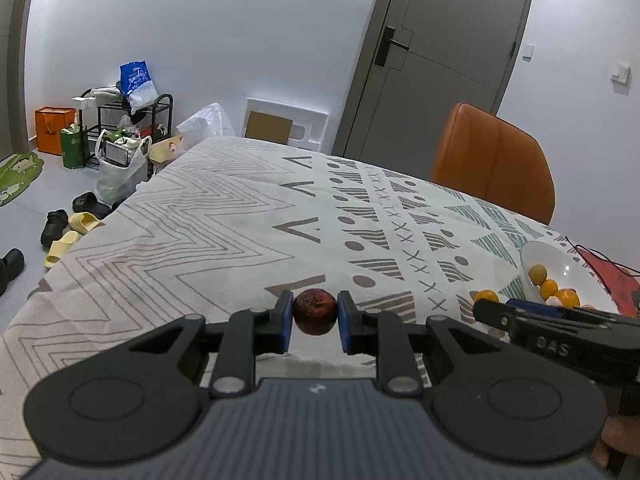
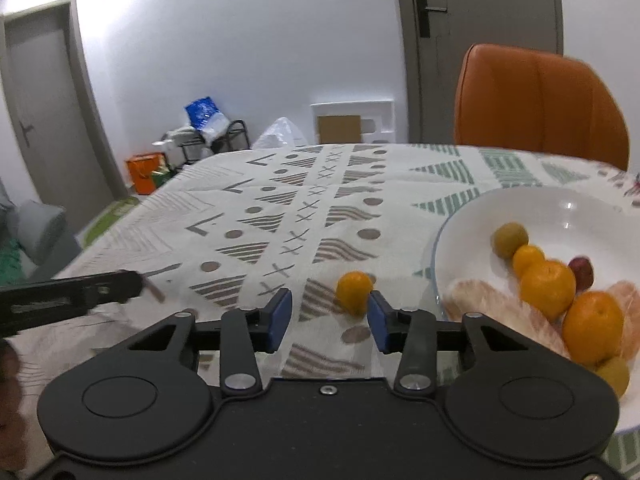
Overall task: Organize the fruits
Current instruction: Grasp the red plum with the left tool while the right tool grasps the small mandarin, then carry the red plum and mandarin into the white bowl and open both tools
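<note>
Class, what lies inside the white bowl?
In the bowl: oranges, greenish fruit, a red one, pale segments. Anything beneath the pile is hidden.

At the bottom centre of the frame the left gripper [image 1: 315,316] clamps a dark red, wrinkled fruit [image 1: 315,312] between its blue pads [image 1: 285,322], lifted just above the patterned tablecloth [image 1: 208,232]. At the lower right the right gripper [image 1: 520,312] reaches in, a small orange [image 1: 486,295] just past its tip. Beyond it, at the right edge, a white bowl [image 1: 560,256] holds oranges [image 1: 549,288] and a greenish fruit [image 1: 537,273]. An orange chair [image 1: 496,156] stands upper right, a grey door [image 1: 444,52] behind; bags, a rack [image 1: 132,128] and slippers [image 1: 72,232] crowd the left floor
</note>
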Demonstrator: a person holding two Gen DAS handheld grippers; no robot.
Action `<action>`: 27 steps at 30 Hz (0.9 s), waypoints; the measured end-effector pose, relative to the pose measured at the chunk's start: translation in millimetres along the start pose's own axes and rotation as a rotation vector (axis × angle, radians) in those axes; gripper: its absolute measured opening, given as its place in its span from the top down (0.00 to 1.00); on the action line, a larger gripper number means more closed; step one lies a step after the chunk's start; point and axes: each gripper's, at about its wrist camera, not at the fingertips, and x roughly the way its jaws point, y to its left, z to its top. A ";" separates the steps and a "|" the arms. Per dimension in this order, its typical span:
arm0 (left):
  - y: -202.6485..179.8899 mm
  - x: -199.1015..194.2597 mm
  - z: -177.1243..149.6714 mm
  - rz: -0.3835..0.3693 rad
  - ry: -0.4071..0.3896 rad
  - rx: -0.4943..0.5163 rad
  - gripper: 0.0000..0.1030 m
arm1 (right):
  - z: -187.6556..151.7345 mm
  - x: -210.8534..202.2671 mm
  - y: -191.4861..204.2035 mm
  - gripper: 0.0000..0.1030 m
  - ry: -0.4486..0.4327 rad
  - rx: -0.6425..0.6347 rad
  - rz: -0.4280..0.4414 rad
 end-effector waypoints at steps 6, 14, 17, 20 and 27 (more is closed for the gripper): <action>2.0 0.4 -0.3 -0.011 -0.001 -0.011 0.79 | 4.0 11.9 8.2 0.59 0.003 -0.040 -0.091; 2.4 3.1 -1.3 -0.007 0.007 -0.011 0.79 | 6.5 25.4 11.2 0.80 0.023 -0.086 -0.139; -3.2 1.9 0.7 -0.007 0.006 0.001 0.79 | 9.4 20.6 7.5 0.80 0.020 -0.065 -0.093; -11.4 -0.8 3.1 -0.011 -0.008 0.013 0.79 | 9.2 9.8 6.8 0.80 -0.009 -0.066 -0.075; -37.5 -4.9 6.4 -0.035 -0.023 0.048 0.79 | 9.2 -20.6 -3.8 0.80 -0.059 -0.019 -0.009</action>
